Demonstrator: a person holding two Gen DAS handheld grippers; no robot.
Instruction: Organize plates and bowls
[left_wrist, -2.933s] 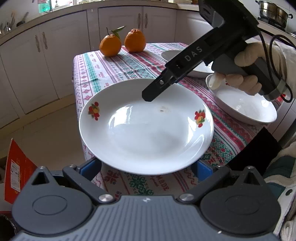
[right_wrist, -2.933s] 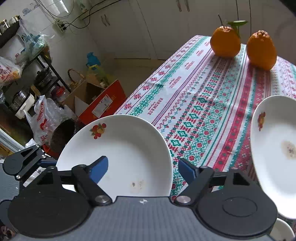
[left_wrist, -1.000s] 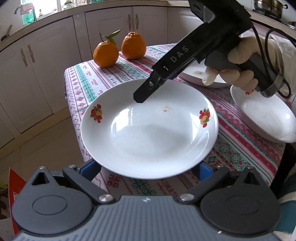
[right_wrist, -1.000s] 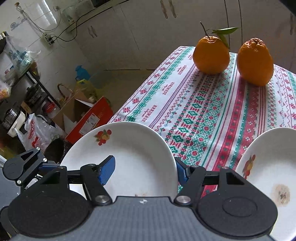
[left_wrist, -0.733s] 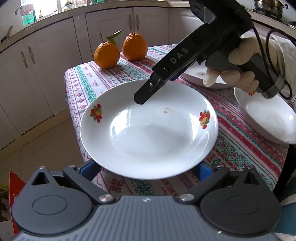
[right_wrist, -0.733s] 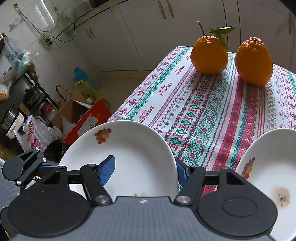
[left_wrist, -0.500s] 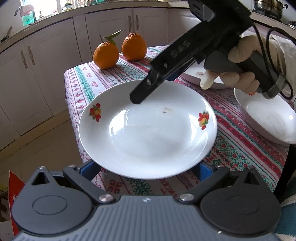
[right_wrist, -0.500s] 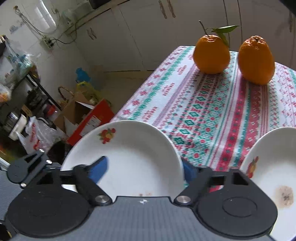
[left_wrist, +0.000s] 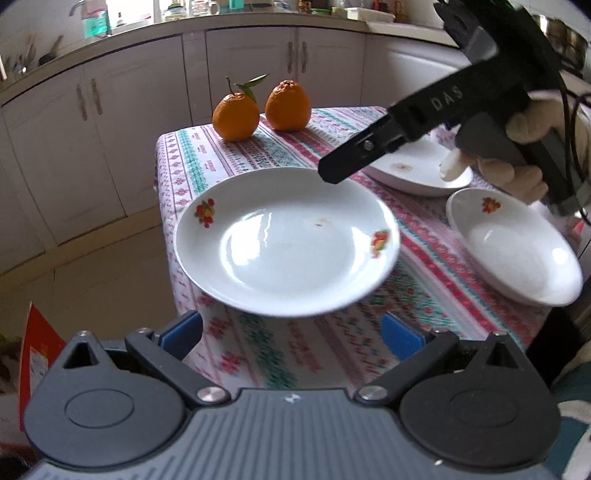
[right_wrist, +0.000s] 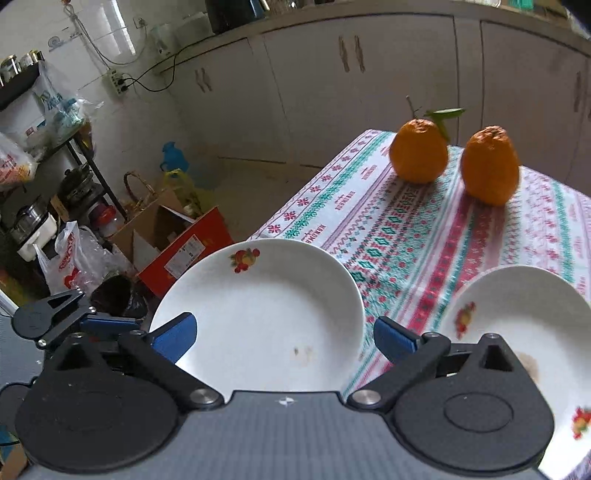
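A white plate with fruit decals lies on the near left corner of the patterned table, its rim at the table's edge. My left gripper is open just short of the plate's near rim, and its blue pads stand clear of it. One black finger of my right gripper hangs above the plate's far rim. In the right wrist view the right gripper has its jaws opening wide, and its pads press on nothing. The same plate lies ahead of them.
A stained second plate and a white bowl sit to the right. Two oranges stand at the table's far end. A gloved hand holds the right gripper. A red carton and bags crowd the floor beside the table.
The right gripper's jaws spread from narrow to wide and it lifted back from the plate. The left gripper also drew back, so the plate's near rim has come clear of its pads.
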